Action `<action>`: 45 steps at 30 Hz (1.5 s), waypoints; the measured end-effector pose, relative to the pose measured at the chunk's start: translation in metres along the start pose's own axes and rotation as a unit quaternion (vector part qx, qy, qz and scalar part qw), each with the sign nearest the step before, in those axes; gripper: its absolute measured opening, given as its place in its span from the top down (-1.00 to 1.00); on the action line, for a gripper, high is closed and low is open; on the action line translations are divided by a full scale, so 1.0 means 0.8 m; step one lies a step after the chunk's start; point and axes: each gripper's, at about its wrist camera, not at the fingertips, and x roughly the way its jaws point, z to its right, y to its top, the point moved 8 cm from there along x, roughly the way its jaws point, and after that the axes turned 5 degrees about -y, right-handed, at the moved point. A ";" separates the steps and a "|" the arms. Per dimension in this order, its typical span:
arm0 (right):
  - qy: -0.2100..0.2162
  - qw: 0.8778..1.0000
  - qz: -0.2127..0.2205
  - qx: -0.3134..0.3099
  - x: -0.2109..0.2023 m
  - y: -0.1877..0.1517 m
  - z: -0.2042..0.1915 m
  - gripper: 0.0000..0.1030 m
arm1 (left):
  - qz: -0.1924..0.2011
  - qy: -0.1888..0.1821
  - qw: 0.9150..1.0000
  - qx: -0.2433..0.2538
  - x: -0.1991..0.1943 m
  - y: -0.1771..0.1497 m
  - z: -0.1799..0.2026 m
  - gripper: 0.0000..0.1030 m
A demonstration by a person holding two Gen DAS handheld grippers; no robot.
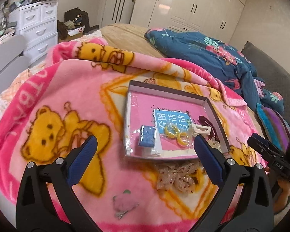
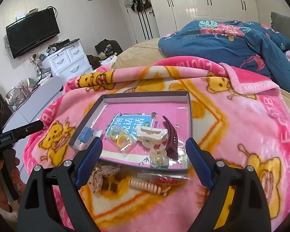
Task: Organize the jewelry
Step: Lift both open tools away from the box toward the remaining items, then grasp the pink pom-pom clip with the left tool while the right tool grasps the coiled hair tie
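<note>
A shallow grey box [image 1: 169,91] [image 2: 145,96] lies on the pink bear blanket. In it are a blue item in a clear bag [image 1: 146,139] [image 2: 85,134], yellow rings in a bag [image 1: 172,131] [image 2: 121,138], a white hair claw [image 1: 200,129] [image 2: 151,133], a maroon clip [image 2: 171,133] and a clear clip [image 2: 158,155]. Outside the box's near edge lie a spotted fabric bow [image 1: 176,176] [image 2: 100,174], a pink coil hair tie [image 2: 147,186] and a pale pink clip [image 1: 123,203]. My left gripper [image 1: 145,143] and right gripper [image 2: 144,145] are both open and empty, above the near edge.
The pink blanket [image 1: 67,89] covers the bed's near part. A blue floral quilt [image 1: 212,52] [image 2: 232,38] is heaped at the back right. A white drawer unit [image 1: 38,25] [image 2: 67,61] stands left of the bed. The right gripper's body [image 1: 270,154] shows at the far right.
</note>
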 end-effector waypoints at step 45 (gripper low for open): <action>-0.010 0.995 -0.094 0.020 0.030 -0.136 -0.012 -0.69 | -0.104 0.025 0.994 0.035 0.019 -0.166 -0.039 -0.81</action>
